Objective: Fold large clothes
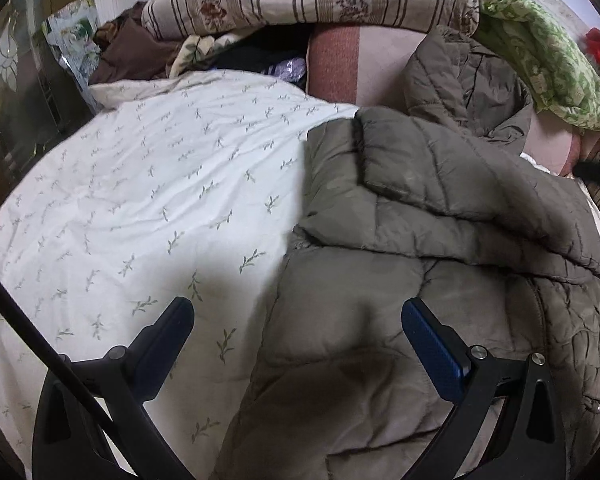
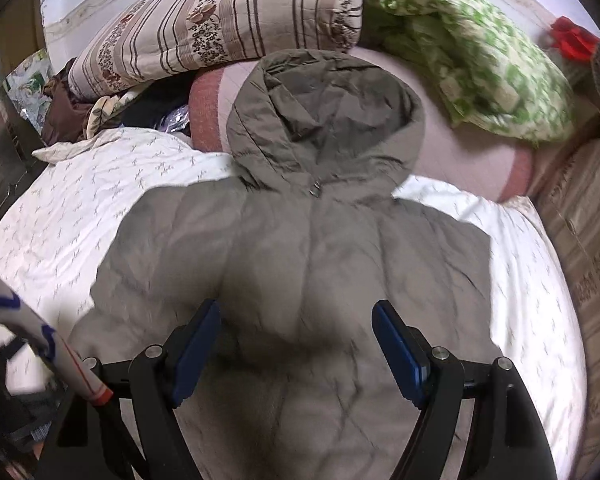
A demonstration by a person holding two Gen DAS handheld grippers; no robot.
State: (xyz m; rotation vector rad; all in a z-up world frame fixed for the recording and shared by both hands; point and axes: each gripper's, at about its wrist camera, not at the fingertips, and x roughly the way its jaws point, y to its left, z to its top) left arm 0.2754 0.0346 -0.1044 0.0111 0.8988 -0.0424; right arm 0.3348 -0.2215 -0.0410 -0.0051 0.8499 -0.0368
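Left gripper (image 1: 298, 314) — fingers spread wide, nothing between them, hanging above the near left edge of the padded jacket (image 2: 300, 280), one finger over the bedsheet (image 1: 140, 184) and the other over quilted fabric. Right gripper (image 2: 296, 316) — likewise parted and empty, poised over the middle of the jacket's body. Jacket: olive-grey, quilted, lying spread on the bed with its hood (image 2: 324, 112) pointing toward the headboard end and resting on a pink bolster (image 2: 460, 152); in the left wrist view one side panel or sleeve (image 1: 440, 184) is already lying doubled over the body, though which of the two cannot be told. Surroundings: striped floral quilt (image 2: 220, 28) and green patterned blanket (image 2: 480, 60) piled beyond the hood, well apart from the work. Step in hand, as judged: the garment is looking partly folded lengthwise, with the next fold still to be taken. Handling notes — padded fabric is springing back and sliding, so each gripper should be closing on a full pinch of the outer edge, both layers together, rather than on surface fabric alone; the two should be lifting evenly and carrying the edge across in one sweep, keeping the hem line straight; the hood is best being turned down onto the back before the final fold, lest it be bulging out.
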